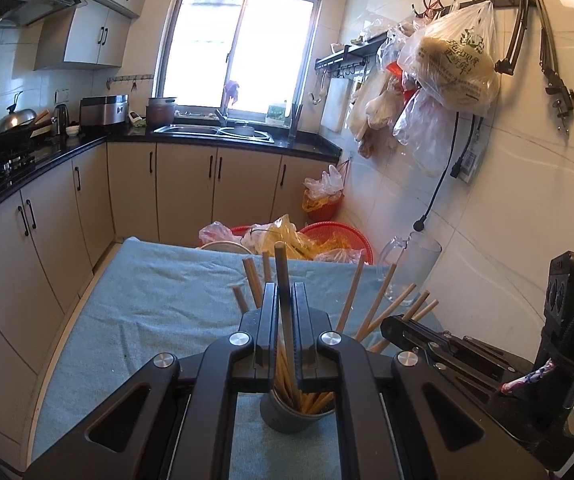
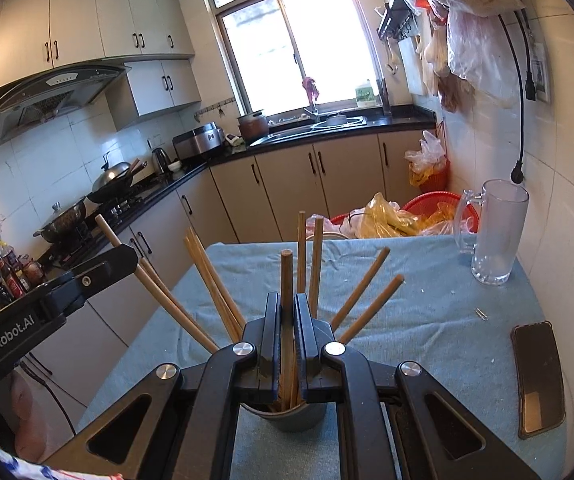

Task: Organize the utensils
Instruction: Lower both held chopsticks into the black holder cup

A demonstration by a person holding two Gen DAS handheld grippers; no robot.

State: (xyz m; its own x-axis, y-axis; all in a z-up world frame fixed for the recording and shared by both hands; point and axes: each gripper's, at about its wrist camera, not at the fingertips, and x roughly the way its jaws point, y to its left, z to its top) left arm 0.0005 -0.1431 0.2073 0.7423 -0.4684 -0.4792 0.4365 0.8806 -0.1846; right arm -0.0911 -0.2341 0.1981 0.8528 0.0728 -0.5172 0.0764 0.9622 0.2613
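Left wrist view is showing the left gripper [image 1: 286, 300] at lower centre, its jaws pinching a single wooden chopstick [image 1: 283, 280] whose lower end is sitting in the grey cup [image 1: 287, 420] on the blue cloth [image 1: 147, 300], with other chopsticks [image 1: 383, 312] fanning out of the same cup. Right wrist view is showing the right gripper [image 2: 286, 312] likewise clamping one upright chopstick [image 2: 286, 276] standing in that cup [image 2: 287, 418], while a glass mug [image 2: 495, 232] and a phone [image 2: 537, 376] are lying toward the right edge of the frame.
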